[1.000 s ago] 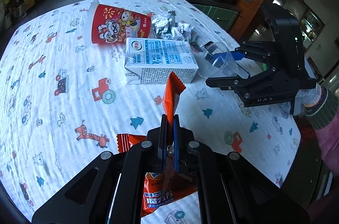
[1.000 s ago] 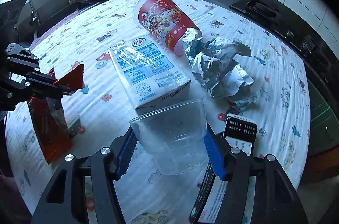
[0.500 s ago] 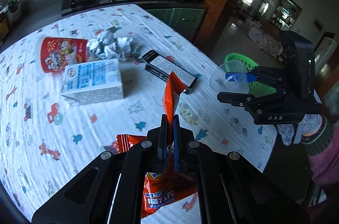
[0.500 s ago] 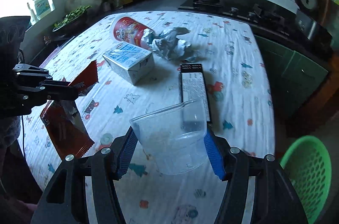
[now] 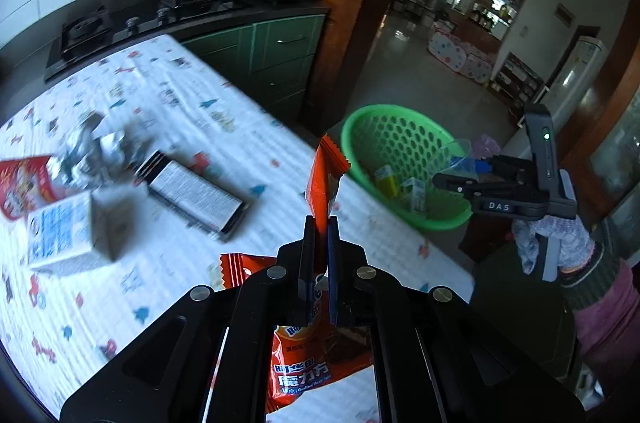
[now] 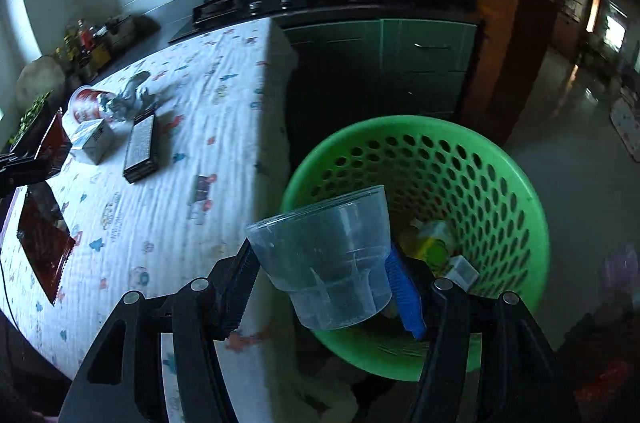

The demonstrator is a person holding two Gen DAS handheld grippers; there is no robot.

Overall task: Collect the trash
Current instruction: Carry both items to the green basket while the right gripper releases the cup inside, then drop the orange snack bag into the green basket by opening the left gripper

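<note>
Right now both grippers carry trash toward the green basket [image 6: 532, 223], lower right of the right wrist view, on the floor just past the table [image 6: 224, 127] edge.

Right gripper [image 6: 326, 287]: fingers partway apart, clamped on the lower body of a clear plastic cup [image 6: 328, 255], mouth tilted toward upper left. Cup sits over the near rim of the basket, not over its centre.

Left gripper [image 5: 320, 263]: fingers pinched tight on an orange snack wrapper [image 5: 324, 179]; one end sticks up past the tips, the rest hangs below. It hangs above the table's corner, basket up and right of it in that view.

To do it well:
- Carry the cup further over the basket's open middle before letting go; dropped at the rim it may bounce out.
- Cup is light and slick, so release low.
- Bring the wrapper in behind, clear of the right gripper; it's floppy and may cling to a pad, so open wide.

Still on the table: milk carton [image 5: 64, 231], black box [image 5: 196, 191], crumpled foil [image 5: 96, 147], red cup [image 5: 22, 183].
</note>
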